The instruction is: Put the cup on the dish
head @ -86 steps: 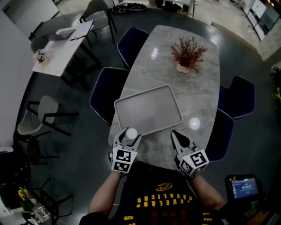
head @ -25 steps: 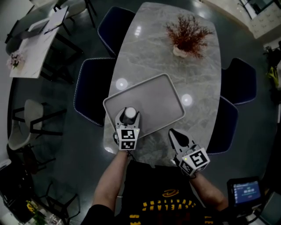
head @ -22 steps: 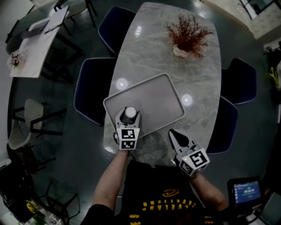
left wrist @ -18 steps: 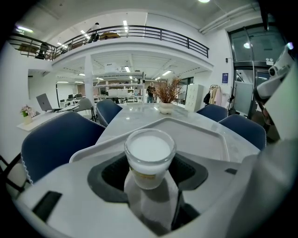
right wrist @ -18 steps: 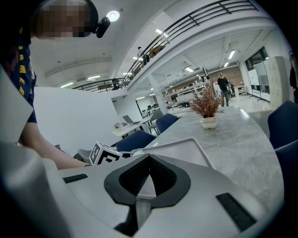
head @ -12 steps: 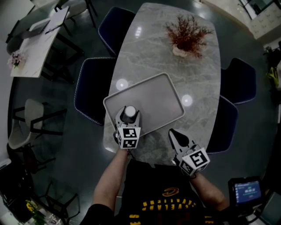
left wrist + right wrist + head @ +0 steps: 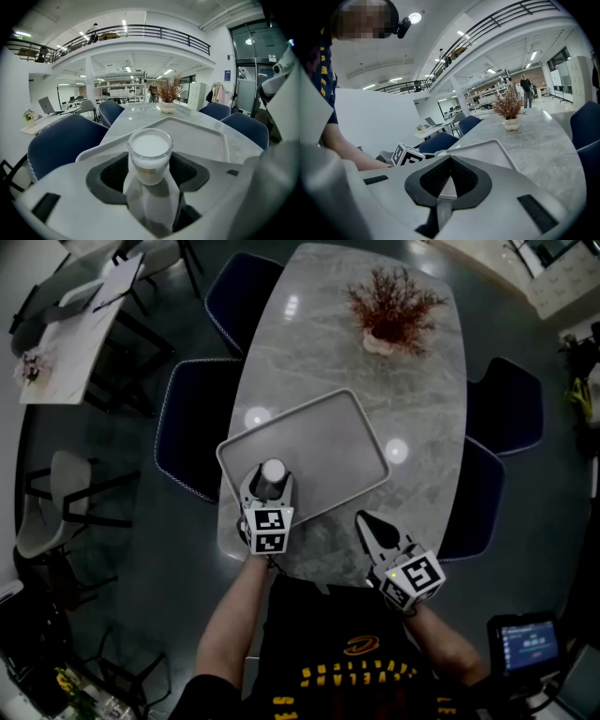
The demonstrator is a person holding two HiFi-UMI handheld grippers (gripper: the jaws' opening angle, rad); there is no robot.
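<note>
At the near edge of the grey marble-patterned oval table [image 7: 412, 381], just in front of the person, the right gripper [image 7: 373, 526] hangs over the table to the right of the dish, and its own view [image 7: 449, 180] shows its jaws pressed together with nothing between them. A little further, the left gripper [image 7: 268, 486] has its jaws clamped on the small clear glass cup with a white top [image 7: 273, 471], one jaw on each side of the lower body of the cup [image 7: 150, 150]. The cup is over the near-left corner of the flat grey rectangular dish with rounded corners [image 7: 328, 451], inside its raised rim [image 7: 201, 136]. I judge that the placing step is in hand: the next move calls for bringing the cup down until its base stands flat on the dish, then opening the jaws gently and drawing the gripper straight back so that the cup does not tip. The base of the cup is hidden by the jaws in both views, so I cannot tell if it touches the dish already. I also cannot tell if the white top is a lid or a white filling. Beyond the dish, at the far end of the table, stands a red-brown dried plant in a small white pot [image 7: 392, 310].
</note>
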